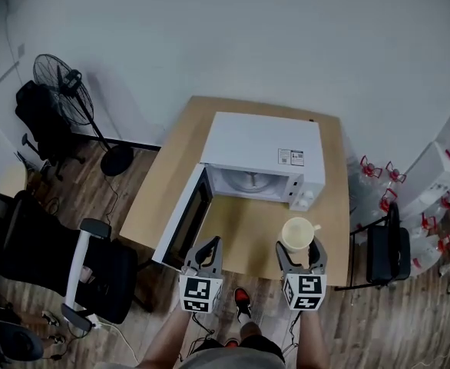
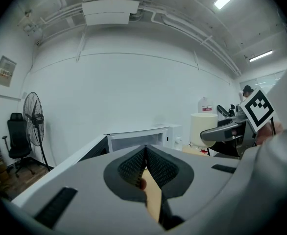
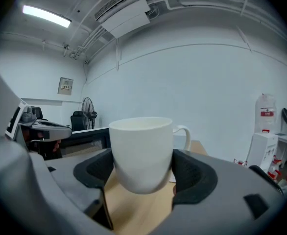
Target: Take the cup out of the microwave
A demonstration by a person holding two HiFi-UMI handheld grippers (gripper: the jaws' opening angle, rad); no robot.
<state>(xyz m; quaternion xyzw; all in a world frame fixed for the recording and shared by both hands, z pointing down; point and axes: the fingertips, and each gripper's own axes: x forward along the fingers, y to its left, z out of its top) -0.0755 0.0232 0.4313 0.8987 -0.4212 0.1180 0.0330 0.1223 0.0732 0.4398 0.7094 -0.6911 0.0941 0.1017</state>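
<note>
A cream-white cup [image 1: 297,233] with a handle is held upright above the wooden table [image 1: 248,237], in front of the white microwave [image 1: 260,158]. My right gripper [image 1: 299,250] is shut on the cup [image 3: 142,153], with its dark pads pressed to both sides and the handle pointing away. The microwave door [image 1: 182,221] hangs open to the left, and the cavity shows only the glass turntable. My left gripper [image 1: 209,250] hovers by the door's outer edge, shut with nothing between its pads [image 2: 133,168]. From the left gripper view the cup [image 2: 203,129] shows at the right.
A black office chair [image 1: 52,264] stands left of the table, with a floor fan [image 1: 70,91] farther back. Water bottles and a black stool [image 1: 386,248] crowd the right side. A wall runs behind the table.
</note>
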